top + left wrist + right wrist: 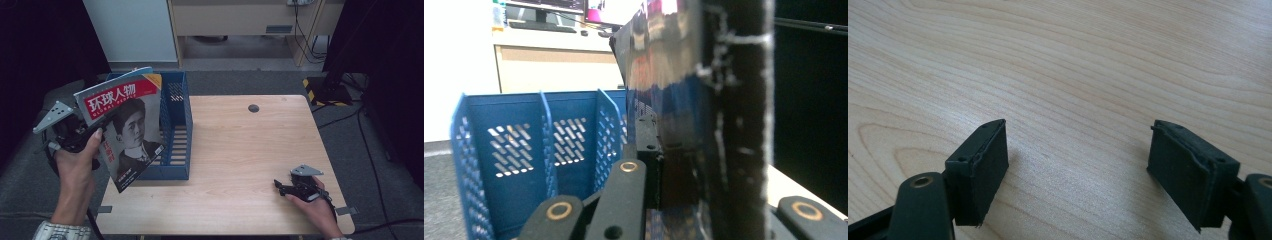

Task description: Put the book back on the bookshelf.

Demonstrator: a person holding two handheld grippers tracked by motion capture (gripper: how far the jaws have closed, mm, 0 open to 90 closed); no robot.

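Observation:
A magazine (127, 130) with a red title band and a portrait on its cover is held upright and tilted over the table's left edge, in front of a blue slotted file rack (186, 125). My left gripper (95, 134) is shut on the magazine's left edge, with a hand around the gripper. In the left gripper view the magazine (684, 100) stands edge-on between the jaws of the left gripper (704, 170), and the blue rack (524, 140) lies just beyond. My right gripper (278, 186) rests on the wooden table (240, 150) at the front right. It is the right gripper (1078, 145), open over bare wood.
A small dark hole (253, 108) sits near the table's far edge. Beyond the table stand a white cabinet (132, 30) and a wooden desk (235, 20). Cables and a stand with a hazard-striped base (320, 90) lie on the floor at the right.

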